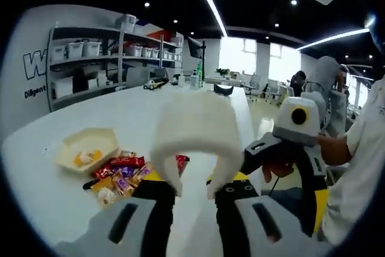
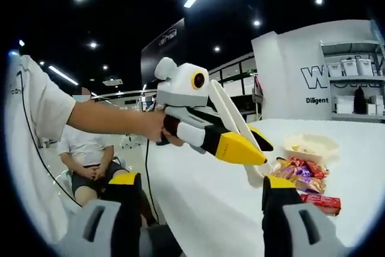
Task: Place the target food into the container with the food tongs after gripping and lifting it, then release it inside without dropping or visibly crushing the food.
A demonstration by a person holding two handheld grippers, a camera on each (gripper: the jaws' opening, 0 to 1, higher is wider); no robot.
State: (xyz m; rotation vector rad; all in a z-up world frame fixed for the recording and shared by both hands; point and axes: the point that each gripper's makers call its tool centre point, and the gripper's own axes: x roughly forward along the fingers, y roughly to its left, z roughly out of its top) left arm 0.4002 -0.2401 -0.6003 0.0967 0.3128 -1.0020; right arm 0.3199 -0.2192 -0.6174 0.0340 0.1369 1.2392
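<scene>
Your left gripper, at the bottom centre of the left gripper view, is clamped on a pair of white plastic food tongs: both black jaws press the tong arms from outside, and the tongs' broad curved end rises towards the middle of the frame.

The white table spreads across the left half of that view. At the lower left sits a pale yellow hexagonal container with something yellow inside; the view is too blurred to identify it. Just beside the container, towards the frame's centre, lies a heap of red, purple and yellow wrapped snacks.

Your right gripper, at the bottom of the right gripper view, has its jaws spread wide with nothing between them. In that view your left gripper appears mid-frame, held in a hand, its tongs reaching down towards the snack heap at the right.

A seated person in a white shirt is at the lower left.
</scene>
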